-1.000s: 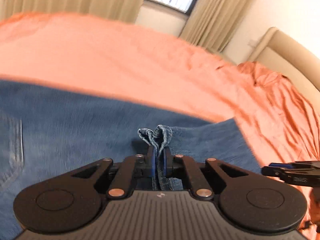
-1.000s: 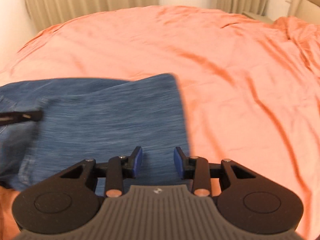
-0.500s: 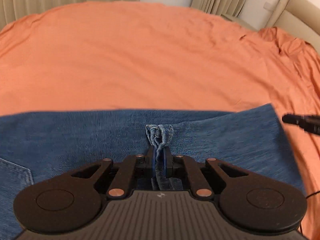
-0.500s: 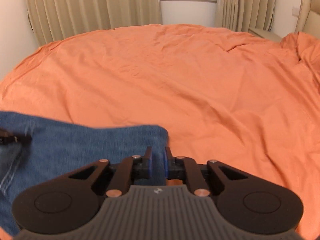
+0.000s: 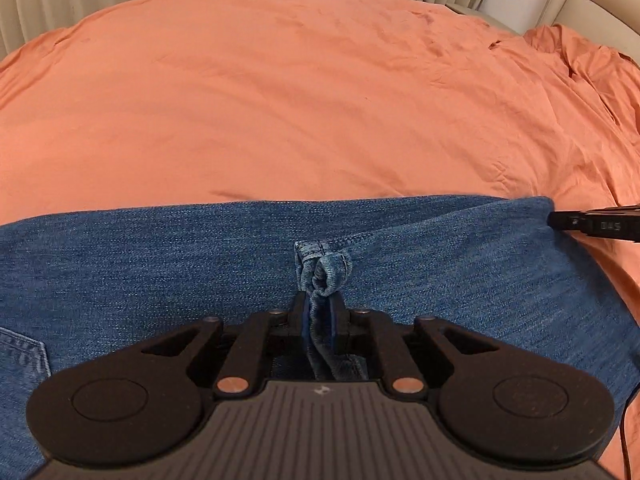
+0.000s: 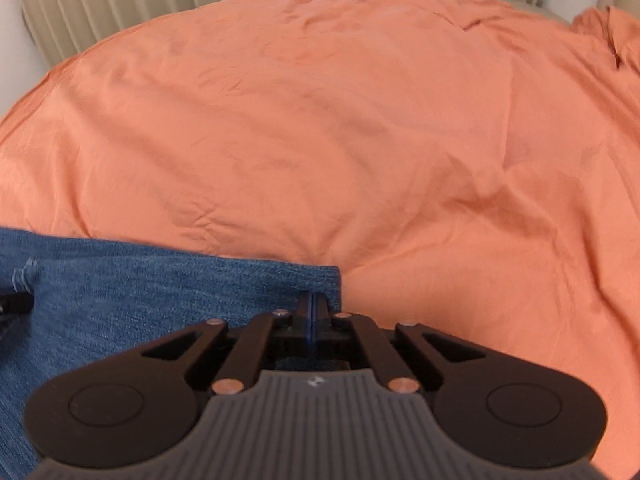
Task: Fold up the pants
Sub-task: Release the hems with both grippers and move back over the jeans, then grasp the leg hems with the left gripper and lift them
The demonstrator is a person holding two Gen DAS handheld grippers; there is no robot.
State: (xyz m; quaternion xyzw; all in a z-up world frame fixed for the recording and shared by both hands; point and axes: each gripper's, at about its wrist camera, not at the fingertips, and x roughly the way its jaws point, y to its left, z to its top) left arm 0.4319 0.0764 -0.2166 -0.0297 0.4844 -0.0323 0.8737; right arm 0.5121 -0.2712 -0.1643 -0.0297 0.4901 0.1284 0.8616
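A: Denim jeans (image 5: 160,264) lie on the orange bedsheet (image 5: 280,100), bunched hem pinched in the left claw (image 5: 320,312).
B: Right claw (image 6: 312,312): clamped tight on the jeans' corner.

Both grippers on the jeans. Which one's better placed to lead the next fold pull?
Probably left. The left gripper clamps a thick bunched hem of the jeans. The right gripper pinches only a thin corner edge, likelier to slip.
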